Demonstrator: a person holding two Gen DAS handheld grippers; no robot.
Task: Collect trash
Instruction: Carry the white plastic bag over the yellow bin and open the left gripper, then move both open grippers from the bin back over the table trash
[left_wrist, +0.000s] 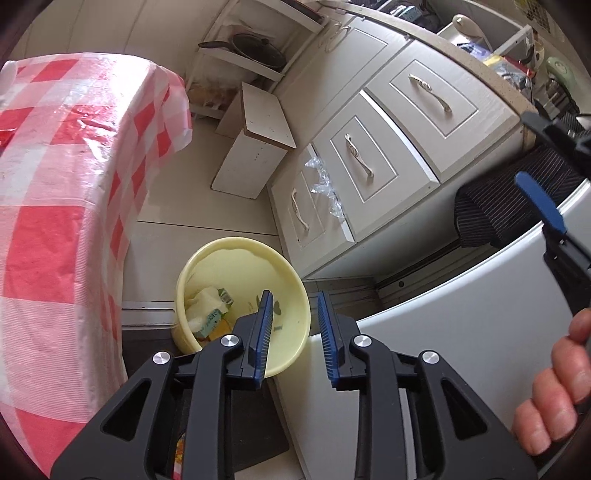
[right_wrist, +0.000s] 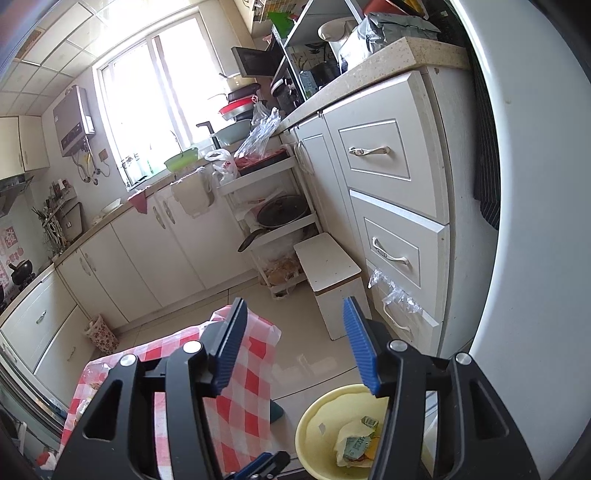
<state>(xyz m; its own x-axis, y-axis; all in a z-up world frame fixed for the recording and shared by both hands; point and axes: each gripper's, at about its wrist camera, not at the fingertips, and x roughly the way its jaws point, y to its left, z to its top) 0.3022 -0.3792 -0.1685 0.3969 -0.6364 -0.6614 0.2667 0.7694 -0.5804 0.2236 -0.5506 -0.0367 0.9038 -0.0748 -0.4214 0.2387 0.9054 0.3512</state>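
A pale yellow bin (left_wrist: 240, 273) stands on the floor beside the table and holds crumpled paper and wrappers (left_wrist: 208, 308). My left gripper (left_wrist: 295, 306) is open and empty, hovering just above the bin's near rim. The bin also shows in the right wrist view (right_wrist: 325, 417) at the bottom, with the trash (right_wrist: 356, 443) inside. My right gripper (right_wrist: 295, 314) is open and empty, held higher, above the table corner and floor. One right finger (left_wrist: 541, 208) shows at the right edge of the left wrist view.
A table with a red-and-white checked cloth (left_wrist: 66, 206) fills the left. White drawers (left_wrist: 369, 162) and a white fridge door (left_wrist: 480, 314) stand on the right. A small white stool (left_wrist: 255, 147) and a shelf rack with pans (left_wrist: 251, 51) stand beyond.
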